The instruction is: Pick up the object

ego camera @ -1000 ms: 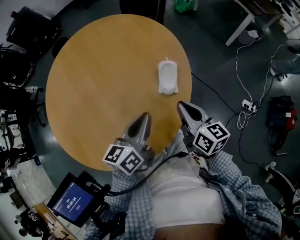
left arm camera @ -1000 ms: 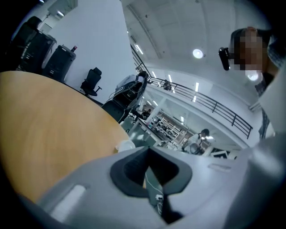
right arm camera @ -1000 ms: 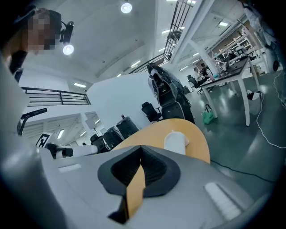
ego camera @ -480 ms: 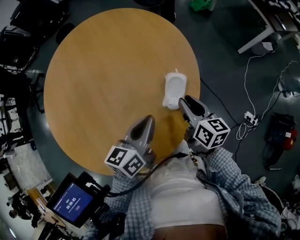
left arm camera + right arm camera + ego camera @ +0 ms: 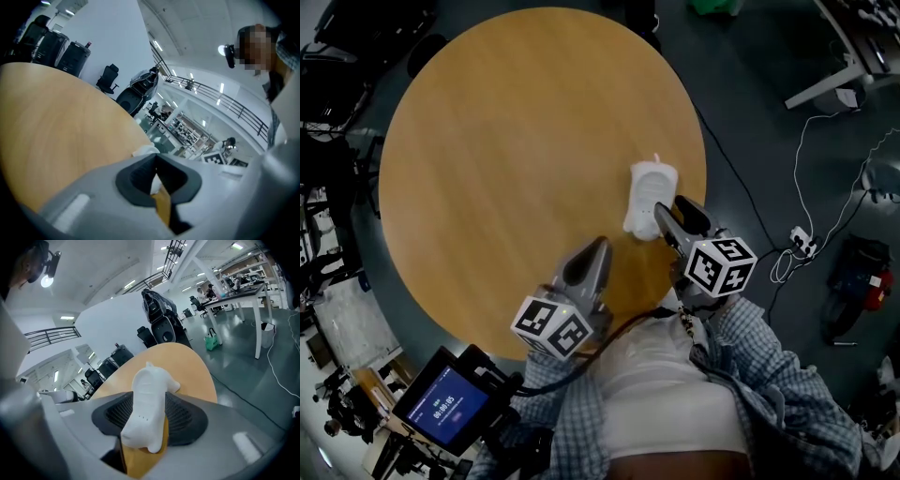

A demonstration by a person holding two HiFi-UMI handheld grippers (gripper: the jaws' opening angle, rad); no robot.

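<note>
A small white moulded object [image 5: 649,192] lies on the round wooden table [image 5: 506,141], close to its right edge. My right gripper [image 5: 671,214] has reached it. In the right gripper view the object [image 5: 147,404] lies lengthwise between the ribbed pads [image 5: 187,416]. The jaws are opening, and I see no pad pressing on it. My left gripper [image 5: 598,246] hovers over the table's near edge, left of the object, its jaws together and empty. In the left gripper view a sliver of the object [image 5: 146,151] shows beyond the closed jaws.
The table's rim [image 5: 698,169] drops to a dark floor just right of the object. Cables and a power strip [image 5: 802,244] lie on that floor. A lit screen [image 5: 442,405] stands at lower left, with dark equipment [image 5: 328,112] along the left side.
My right gripper has moved forward to the white object, which now lies between its jaws. The left gripper has barely shifted.
</note>
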